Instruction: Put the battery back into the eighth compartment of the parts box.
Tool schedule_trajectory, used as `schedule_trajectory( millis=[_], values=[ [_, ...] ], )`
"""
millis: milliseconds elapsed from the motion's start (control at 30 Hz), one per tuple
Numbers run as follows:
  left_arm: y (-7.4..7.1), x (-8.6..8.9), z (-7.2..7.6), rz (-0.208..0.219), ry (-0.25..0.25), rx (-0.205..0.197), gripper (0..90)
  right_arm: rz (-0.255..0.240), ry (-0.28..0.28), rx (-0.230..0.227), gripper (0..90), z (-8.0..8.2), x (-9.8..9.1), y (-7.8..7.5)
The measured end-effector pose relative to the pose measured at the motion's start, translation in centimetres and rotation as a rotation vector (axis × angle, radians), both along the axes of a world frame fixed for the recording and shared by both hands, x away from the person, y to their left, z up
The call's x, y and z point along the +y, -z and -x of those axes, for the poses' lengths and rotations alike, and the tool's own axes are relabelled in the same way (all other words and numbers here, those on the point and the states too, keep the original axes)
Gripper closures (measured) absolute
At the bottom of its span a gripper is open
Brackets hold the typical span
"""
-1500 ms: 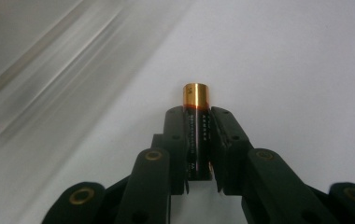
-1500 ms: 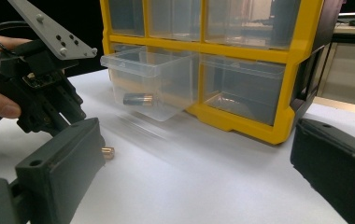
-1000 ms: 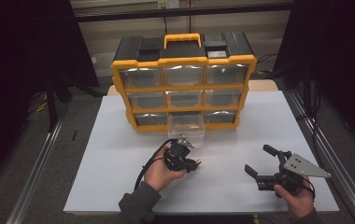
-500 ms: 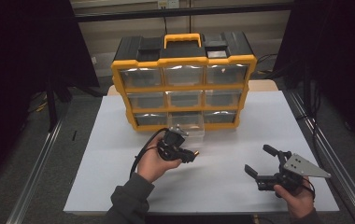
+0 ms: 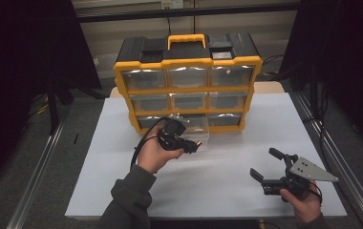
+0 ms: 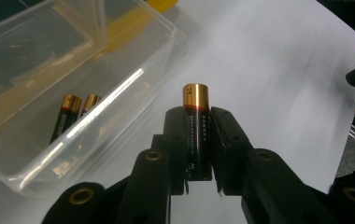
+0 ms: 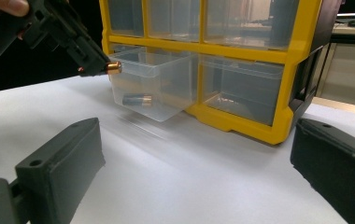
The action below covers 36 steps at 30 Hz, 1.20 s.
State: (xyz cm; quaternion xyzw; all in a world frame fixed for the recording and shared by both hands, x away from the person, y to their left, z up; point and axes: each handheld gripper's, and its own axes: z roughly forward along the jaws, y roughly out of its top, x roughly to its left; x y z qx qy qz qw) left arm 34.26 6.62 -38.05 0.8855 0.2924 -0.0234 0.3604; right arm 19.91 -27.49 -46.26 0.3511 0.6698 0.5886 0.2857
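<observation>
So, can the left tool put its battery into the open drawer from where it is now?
Probably yes. The left tool holds the battery just beside the pulled-out clear drawer, whose top is open, and nothing stands between them. The right tool rests far off.

A large white paper sheet [image 5: 227, 162] is spread over the table. At its far edge a yellow-framed plastic organiser cabinet [image 5: 187, 90] with a black top is stood, with a yellow carry handle [image 5: 186, 40] and clear drawers in three rows. Grey metal rails [image 5: 335, 162] are seen at both sides.
</observation>
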Motion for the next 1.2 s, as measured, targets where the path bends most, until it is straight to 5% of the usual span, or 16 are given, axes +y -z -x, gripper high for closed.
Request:
schedule_trajectory(
  millis=[600, 867, 1200],
  values=[
    [-1.9, -0.8, -2.4, 0.031, -0.092, -0.021, 77.4, -0.002, -0.006, 0.001, 2.0, 0.0, 0.0, 0.0],
    [-1.2, -1.1, -4.0, 0.017, -0.155, -0.043, 77.4, -0.010, 0.005, 0.001, 2.0, 0.0, -0.1, 0.0],
    [-0.4, -1.8, -5.0, -0.002, -0.158, -0.057, 77.4, -0.010, 0.003, 0.001, 2.0, -0.1, 0.0, 0.0]
  ],
)
